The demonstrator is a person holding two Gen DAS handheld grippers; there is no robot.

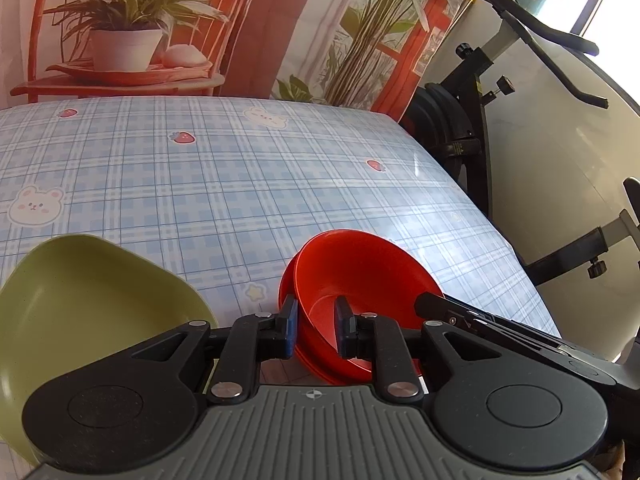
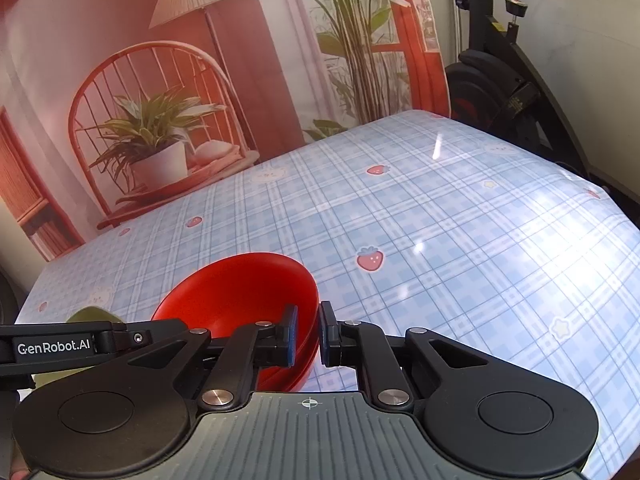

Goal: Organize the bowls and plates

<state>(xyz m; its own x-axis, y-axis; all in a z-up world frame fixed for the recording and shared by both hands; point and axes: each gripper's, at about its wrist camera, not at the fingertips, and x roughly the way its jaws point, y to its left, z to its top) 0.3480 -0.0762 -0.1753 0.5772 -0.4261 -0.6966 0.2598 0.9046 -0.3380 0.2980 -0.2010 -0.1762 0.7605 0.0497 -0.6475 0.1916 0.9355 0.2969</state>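
- Left wrist view: left hand-held gripper [image 1: 316,330] clamps the near rim of the stacked red bowls [image 1: 360,280].
- Right hand-held gripper [image 2: 308,334] pinches the opposite rim.
- Bowls tilt, mouths facing away, above the plaid surface [image 1: 240,184].
- Green bowl [image 1: 80,300] sits left.

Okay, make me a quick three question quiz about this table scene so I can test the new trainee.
1. True or false: the red bowl sits nested in another red dish.
2. Which gripper straddles the bowl's rim? A) left only B) right only C) both
3. Fill in: the dish at the left gripper's far left is coloured ____.

Key:
1. True; a second red rim shows beneath it.
2. C; the right gripper also has one finger inside and one outside.
3. Green; the green dish rests on the checked tablecloth.
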